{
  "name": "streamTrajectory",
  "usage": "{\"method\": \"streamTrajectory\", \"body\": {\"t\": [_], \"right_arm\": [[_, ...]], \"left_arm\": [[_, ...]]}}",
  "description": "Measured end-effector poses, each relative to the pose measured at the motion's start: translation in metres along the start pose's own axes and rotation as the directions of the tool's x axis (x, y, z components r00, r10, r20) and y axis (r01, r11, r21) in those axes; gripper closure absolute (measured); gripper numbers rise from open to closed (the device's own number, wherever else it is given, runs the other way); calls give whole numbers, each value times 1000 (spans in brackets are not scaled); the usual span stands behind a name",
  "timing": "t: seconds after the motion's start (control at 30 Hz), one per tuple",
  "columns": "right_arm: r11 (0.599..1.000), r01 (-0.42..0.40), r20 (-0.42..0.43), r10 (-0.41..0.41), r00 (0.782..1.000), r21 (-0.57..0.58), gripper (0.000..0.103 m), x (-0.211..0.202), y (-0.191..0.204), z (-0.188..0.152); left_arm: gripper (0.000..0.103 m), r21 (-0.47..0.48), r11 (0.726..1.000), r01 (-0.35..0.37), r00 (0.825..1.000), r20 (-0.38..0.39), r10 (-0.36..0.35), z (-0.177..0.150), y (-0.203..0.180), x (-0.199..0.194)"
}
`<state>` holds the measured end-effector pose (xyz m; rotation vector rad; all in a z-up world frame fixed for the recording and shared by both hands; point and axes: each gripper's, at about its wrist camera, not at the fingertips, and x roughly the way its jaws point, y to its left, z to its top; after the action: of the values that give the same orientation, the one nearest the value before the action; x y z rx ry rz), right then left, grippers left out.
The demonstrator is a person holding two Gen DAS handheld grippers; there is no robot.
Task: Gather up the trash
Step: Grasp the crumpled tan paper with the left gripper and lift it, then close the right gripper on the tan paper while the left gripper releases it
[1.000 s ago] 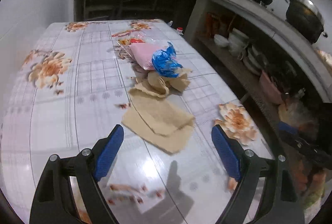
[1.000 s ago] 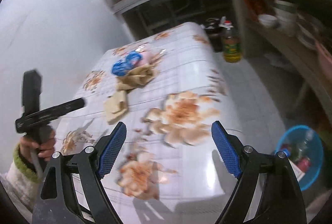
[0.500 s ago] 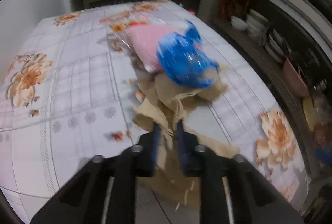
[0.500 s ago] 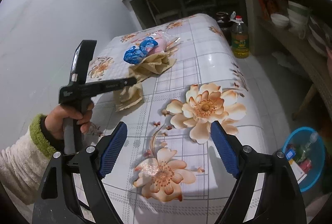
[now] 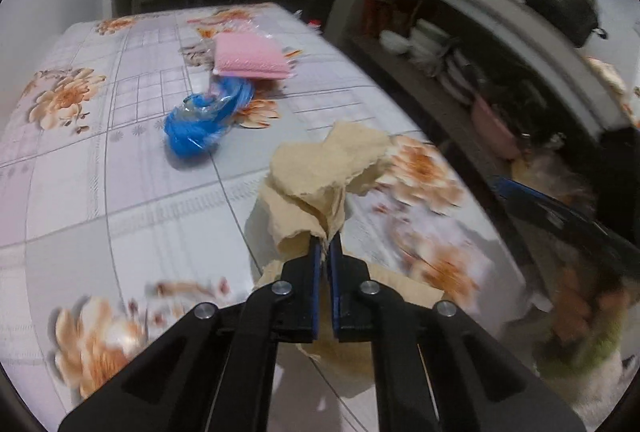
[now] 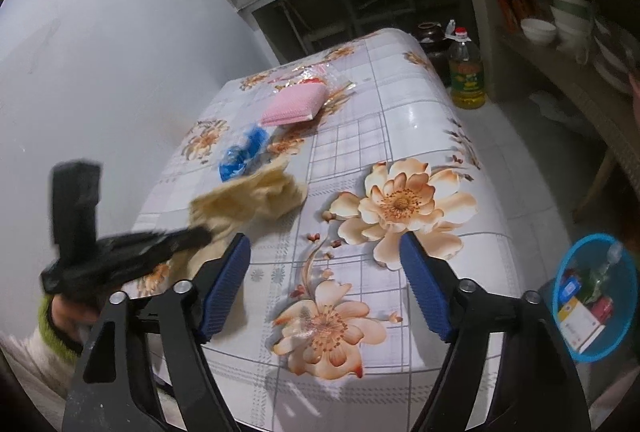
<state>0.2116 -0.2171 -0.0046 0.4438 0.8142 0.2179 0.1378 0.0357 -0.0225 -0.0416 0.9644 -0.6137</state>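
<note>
The left gripper [image 5: 327,246] jaws pinch crumpled tan paper [image 5: 320,184] at frame centre, above the flowered bench [image 5: 80,172]. The right gripper [image 6: 325,284] jaws are closing on nothing. A blue bin [image 6: 592,296] sits lower right.

Both wrist views look steeply down, close over the shared floral table [image 5: 80,192]

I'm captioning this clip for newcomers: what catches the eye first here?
The left claw, shut on a crumpled beige paper wad lifted over the flowered table. Behind it lie a blue plastic wrapper and a pink packet. On the floor at right stands a blue bin holding trash.
</note>
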Motion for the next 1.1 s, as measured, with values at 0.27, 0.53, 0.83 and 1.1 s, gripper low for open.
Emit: {"method": "streamTrajectory", "body": {"t": [0.27,0.53,0.83,1.1], "right_arm": [[980,-159,21,157,987,124,63,16,4,21],[938,-276,-230,322,918,211,80,69,22,-18],[936,-255,-257,315,914,241,80,58,10,-37],[962,-232,-145,253,957,146,43,24,-3,-19]], "left_arm": [[99,37,985,166,986,18,-167,-15,-28,-54],[99,-56,967,249,968,-1,-249,1,-23,-39],[99,-187,953,240,959,-107,-263,12,0,44],[99,-270,930,248,940,-163,-298,9,18,74]]}}
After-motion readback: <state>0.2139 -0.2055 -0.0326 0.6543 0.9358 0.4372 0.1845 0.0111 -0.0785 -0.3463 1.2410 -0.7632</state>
